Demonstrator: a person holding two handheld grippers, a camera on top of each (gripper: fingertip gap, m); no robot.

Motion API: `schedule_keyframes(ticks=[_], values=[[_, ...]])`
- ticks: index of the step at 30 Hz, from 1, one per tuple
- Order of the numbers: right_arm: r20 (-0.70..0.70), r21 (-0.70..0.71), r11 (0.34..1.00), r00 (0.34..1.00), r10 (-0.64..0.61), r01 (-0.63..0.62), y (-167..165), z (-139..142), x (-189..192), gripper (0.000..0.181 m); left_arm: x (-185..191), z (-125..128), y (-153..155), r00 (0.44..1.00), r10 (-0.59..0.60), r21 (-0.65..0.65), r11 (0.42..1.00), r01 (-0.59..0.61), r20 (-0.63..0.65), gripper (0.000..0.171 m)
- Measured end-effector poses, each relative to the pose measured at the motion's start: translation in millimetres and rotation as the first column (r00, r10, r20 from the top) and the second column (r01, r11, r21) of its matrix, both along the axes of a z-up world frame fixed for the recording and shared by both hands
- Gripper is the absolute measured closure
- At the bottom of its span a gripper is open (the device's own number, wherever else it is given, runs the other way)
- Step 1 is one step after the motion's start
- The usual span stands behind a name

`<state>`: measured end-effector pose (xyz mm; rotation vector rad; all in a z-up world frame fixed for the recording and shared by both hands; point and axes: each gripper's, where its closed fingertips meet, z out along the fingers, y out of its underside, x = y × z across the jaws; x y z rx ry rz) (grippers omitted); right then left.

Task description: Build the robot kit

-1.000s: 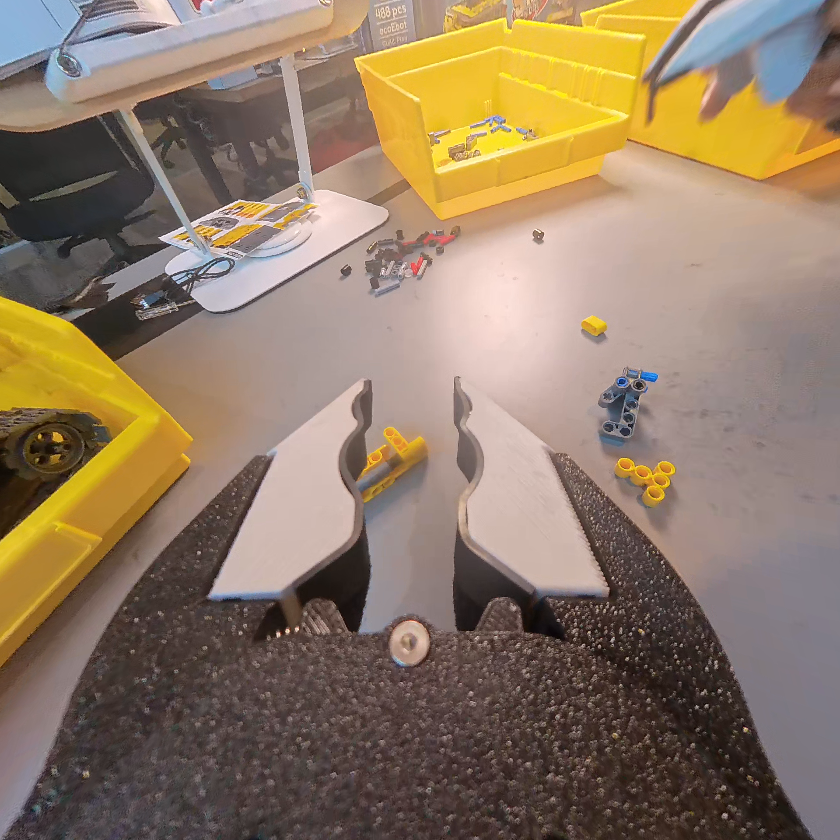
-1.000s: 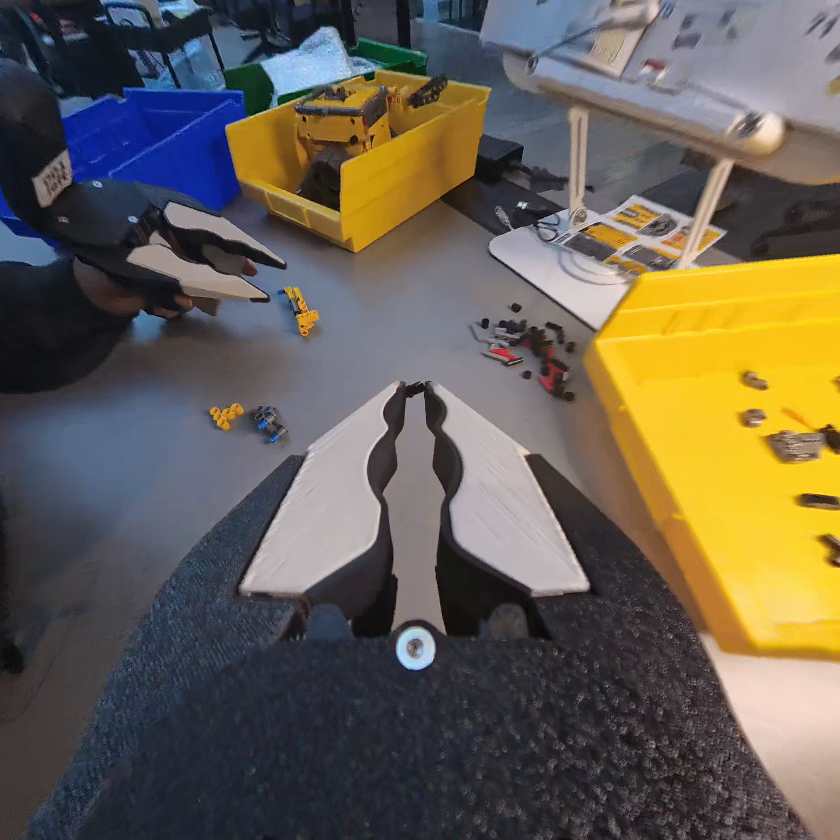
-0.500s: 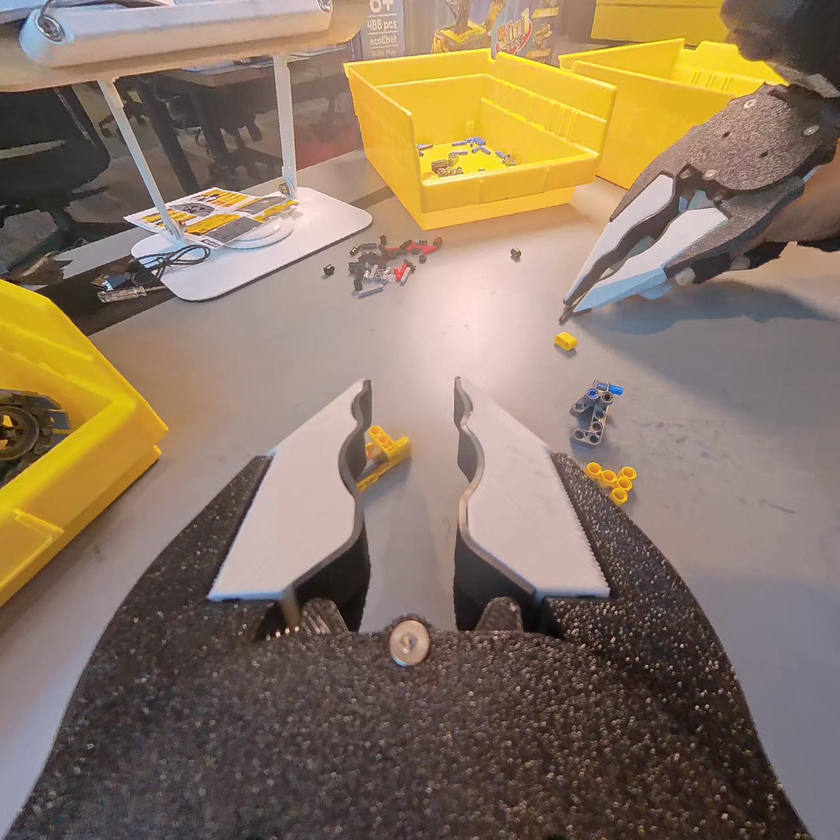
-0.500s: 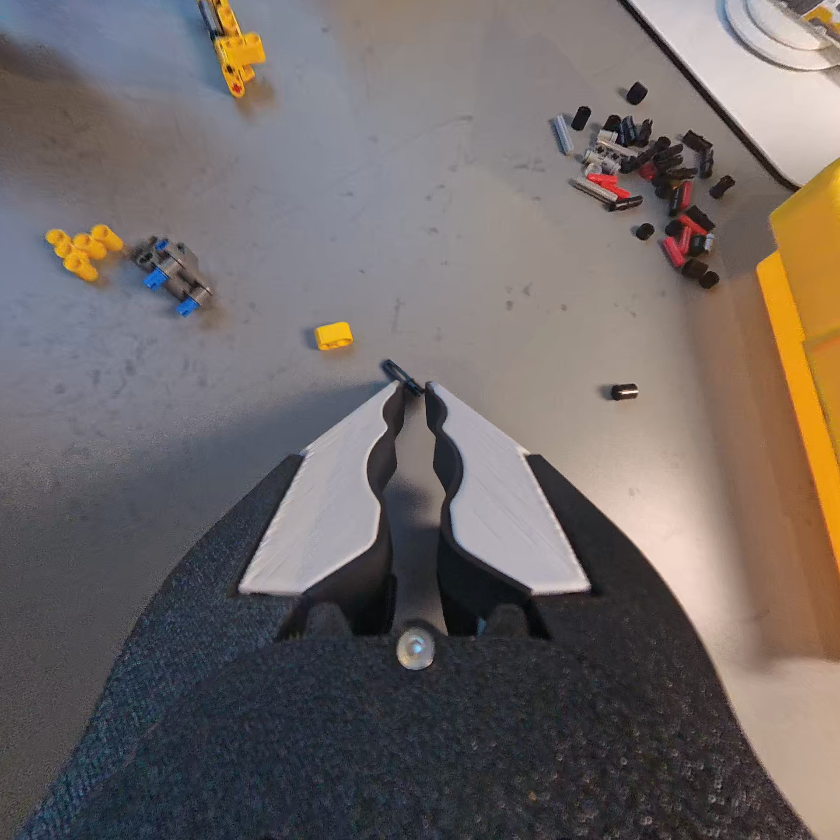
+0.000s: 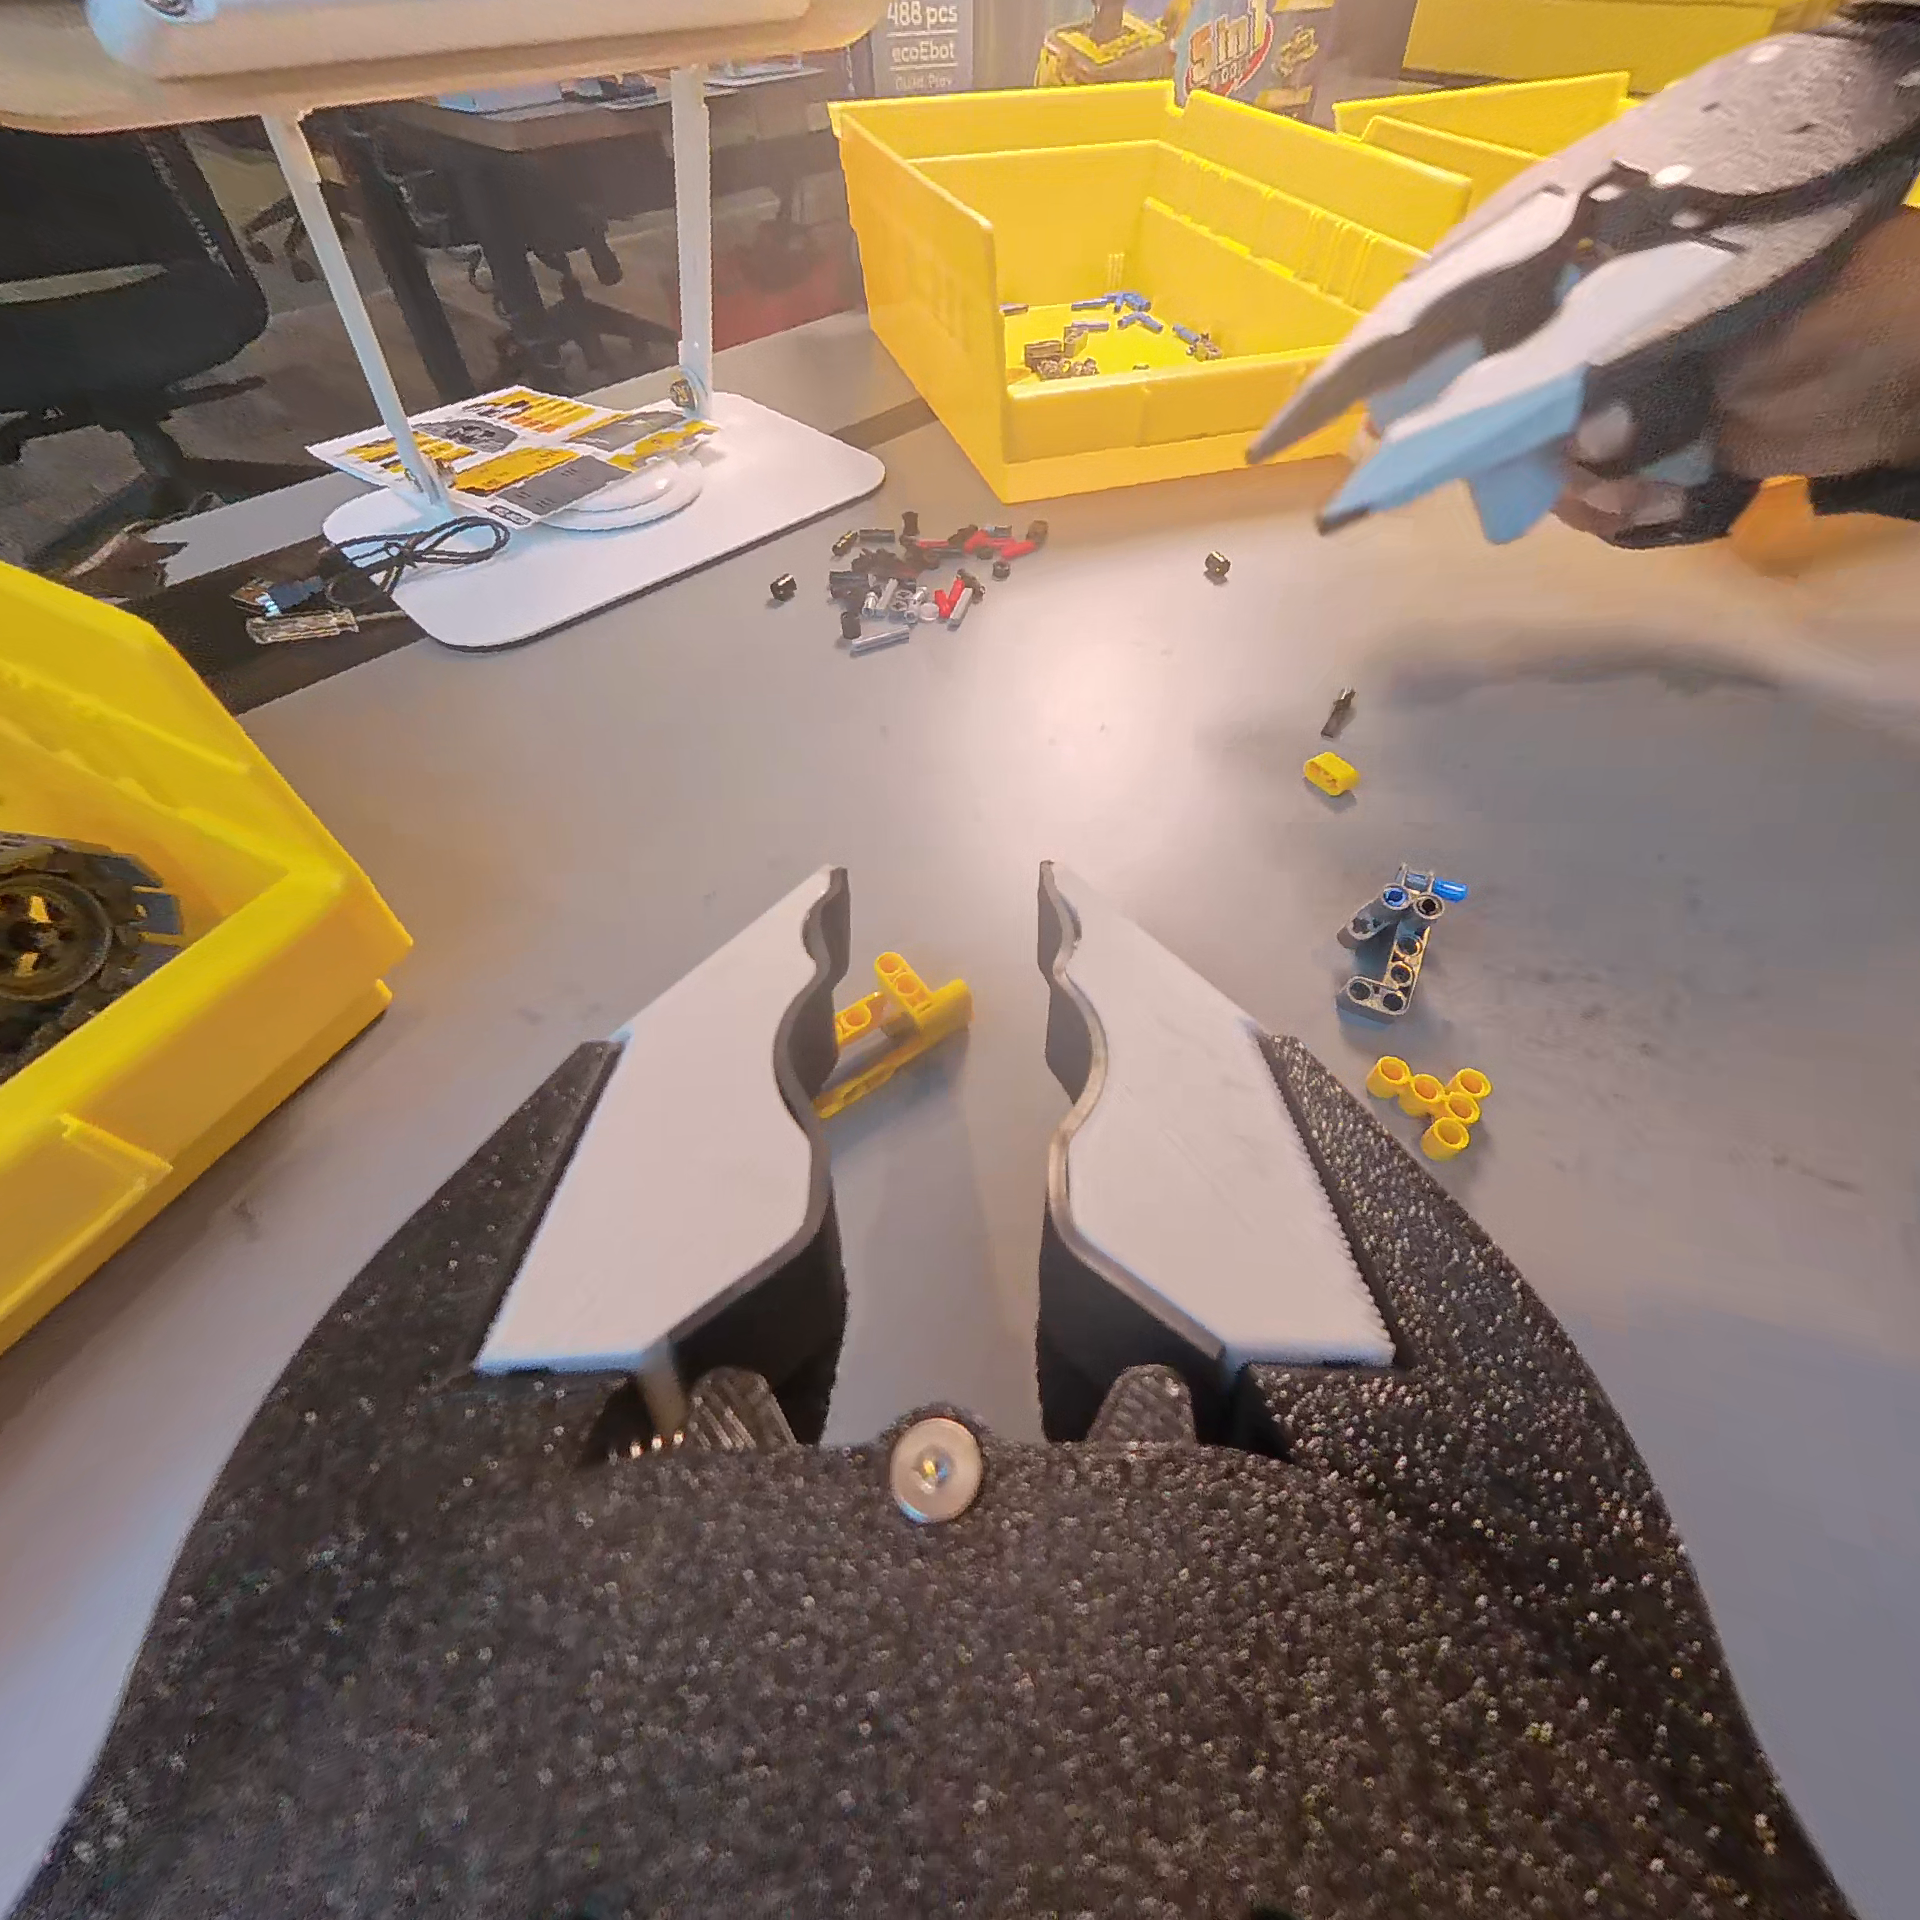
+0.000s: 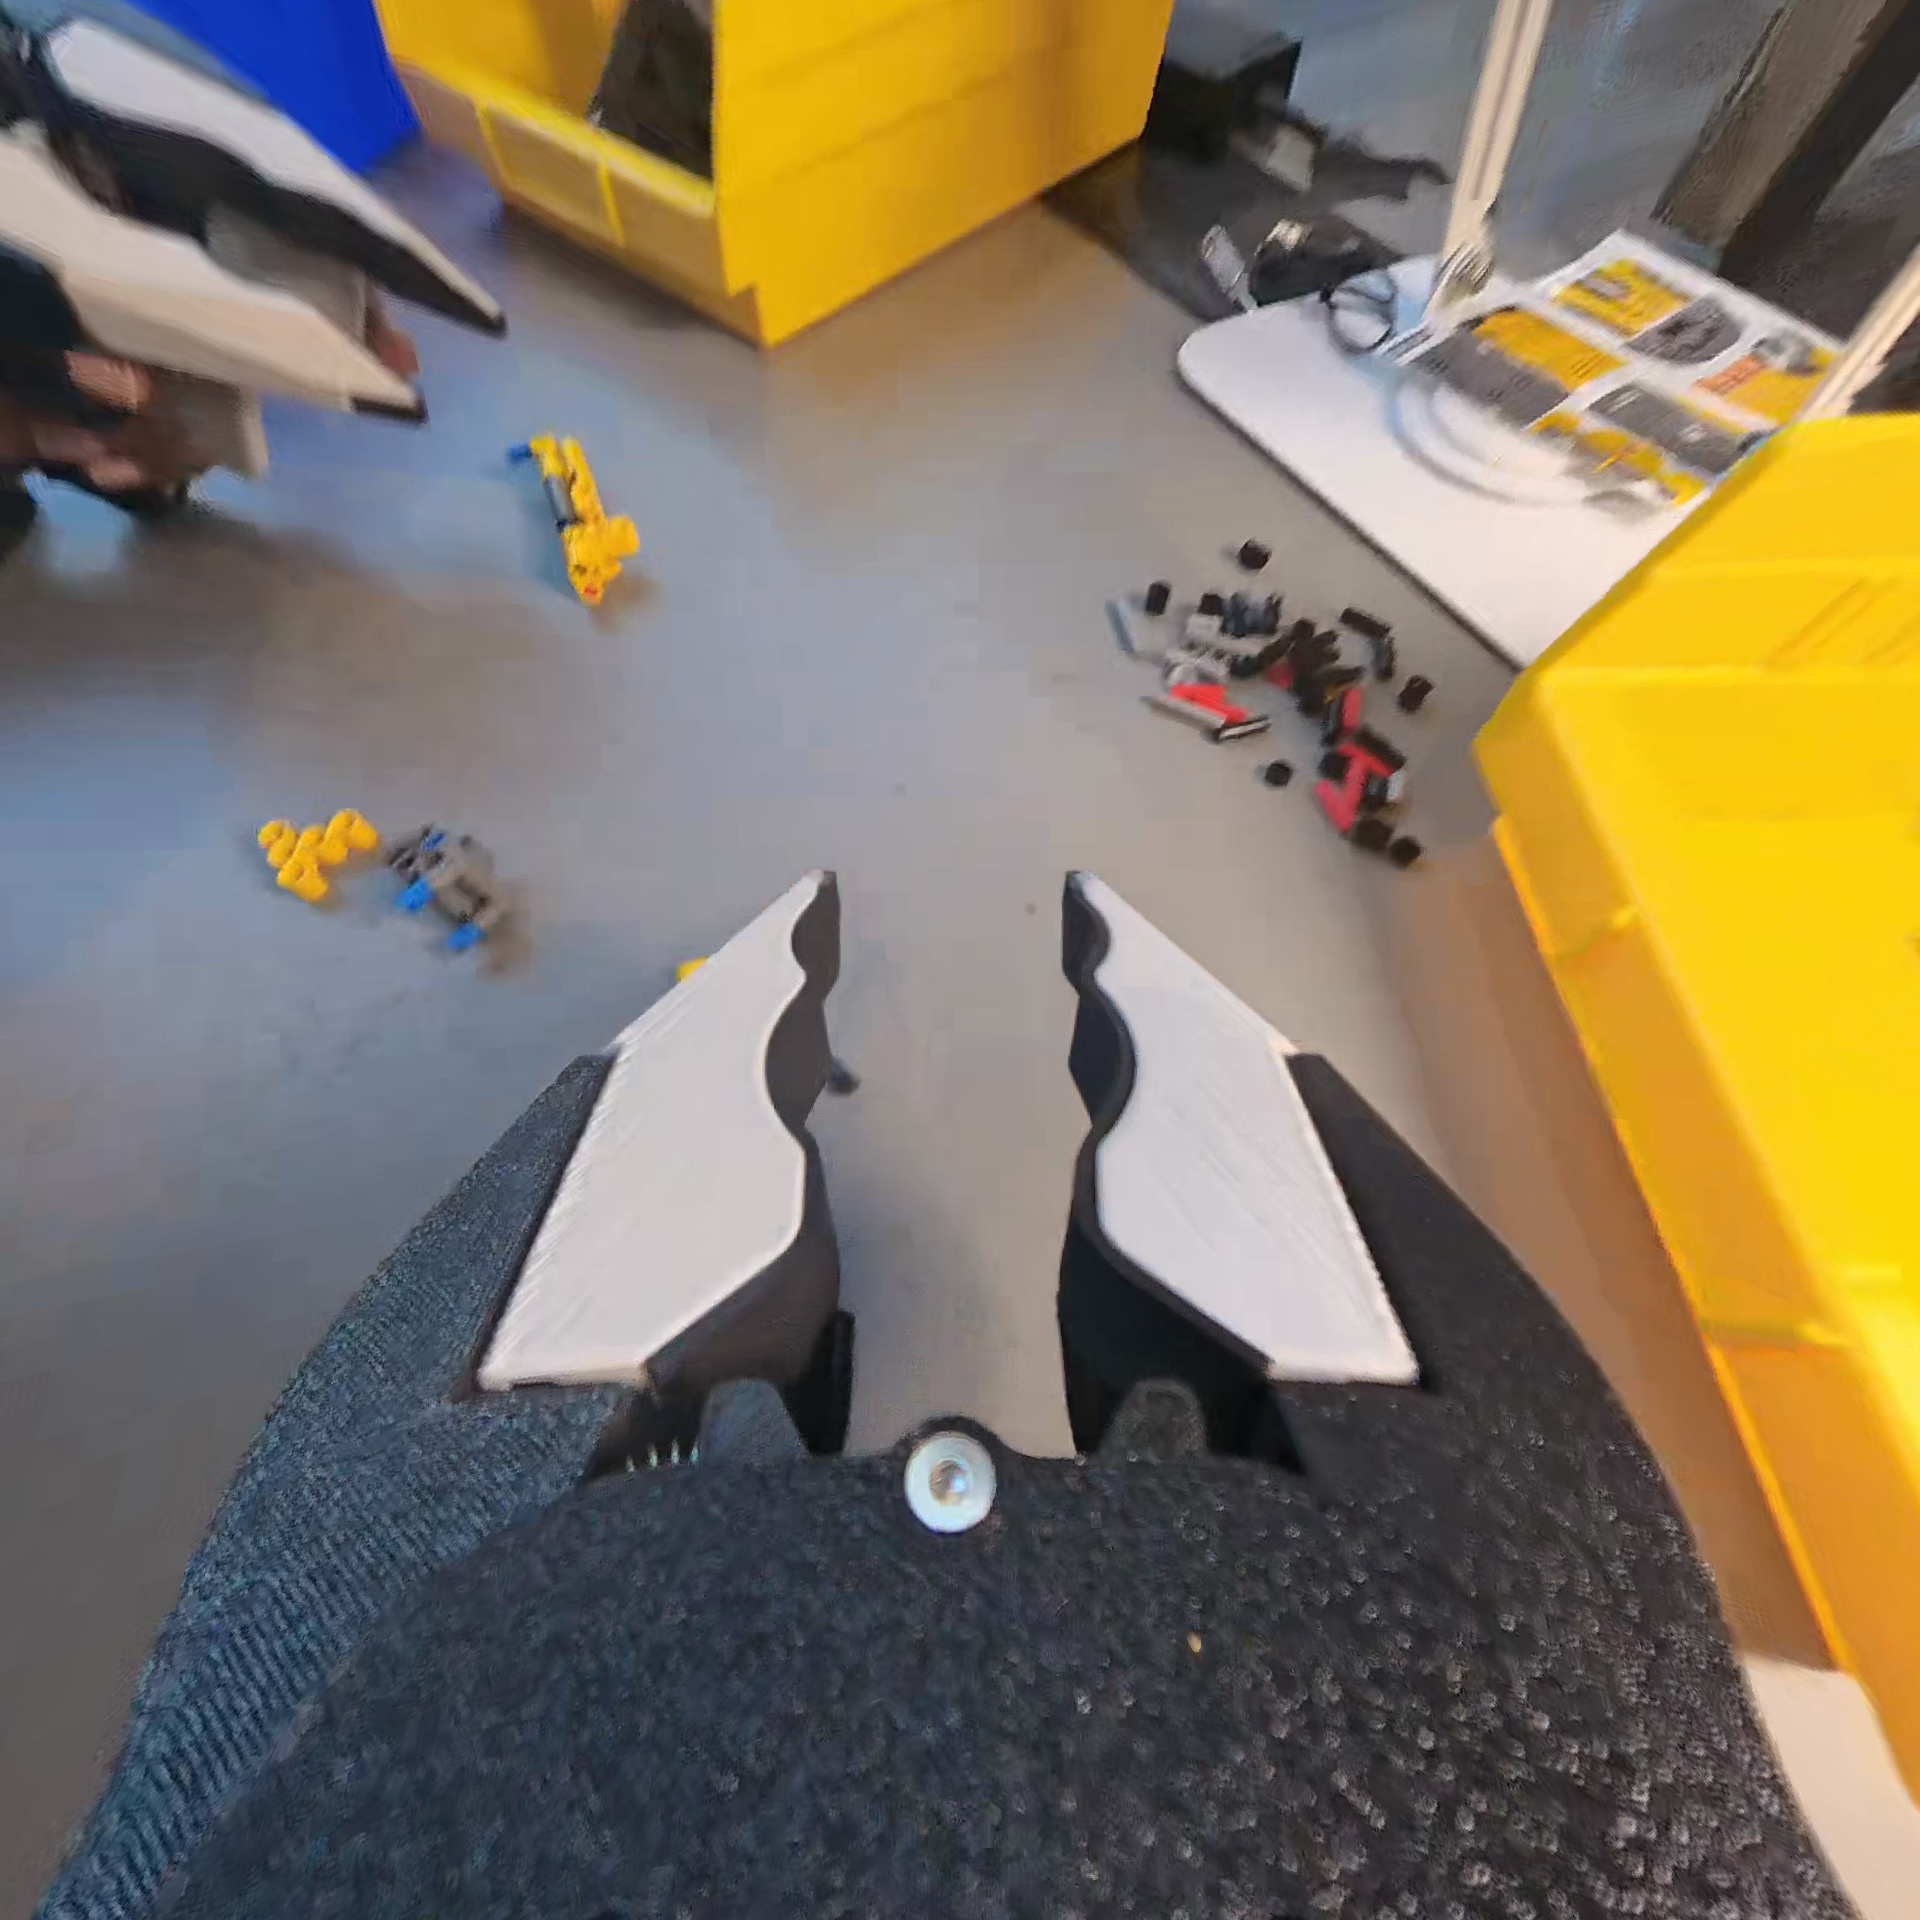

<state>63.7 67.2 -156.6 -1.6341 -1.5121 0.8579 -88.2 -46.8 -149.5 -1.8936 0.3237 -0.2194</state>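
Bearing print that goes unquoted, a boxed toy set [image 5: 1049, 42] stands behind the open yellow plastic bin [image 5: 1132, 301], and a yellow-and-black leaflet [image 5: 520, 457] lies on the white stand base [image 5: 623, 561]. The left gripper [image 5: 940, 883] hangs spread and empty over the grey tabletop [image 5: 623, 790], its left finger hiding part of a yellow pegged-beam assembly [image 5: 899, 1013]. Only the right wrist view shows a blue bin [image 6: 301, 73]. The right gripper [image 6: 948, 881] is spread, empty and blurred; a small dark pin [image 5: 1340, 710] lies near a yellow connector [image 5: 1331, 774].
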Motion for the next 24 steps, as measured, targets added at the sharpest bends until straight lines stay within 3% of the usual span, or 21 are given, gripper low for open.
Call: schedule_keyframes(ticks=[3,8,14,20,24], values=[[-0.019,0.01,0.999,0.999,-0.041,0.041,35,5,-21,0.142,5,0,-1,1.0,-0.014,0.001,1.0,0.014,-0.004,0.136],[0.166,0.034,0.999,0.986,-0.028,0.023,76,-34,-63,0.144,4,1,-2,1.0,-0.01,0.006,1.0,0.01,-0.02,0.136],[0.299,-0.012,0.998,0.952,0.067,-0.067,83,-56,-79,0.144,-4,5,-3,1.0,0.007,0.009,1.0,-0.007,0.013,0.136],[0.352,-0.05,0.992,0.928,0.126,-0.116,83,-57,-81,0.145,2,7,-5,0.999,-0.017,0.007,1.0,0.017,0.03,0.136],[0.365,-0.061,0.99,0.92,0.143,-0.13,84,-57,-79,0.156,2,7,-5,0.999,-0.019,0.004,1.0,0.019,0.035,0.136]])
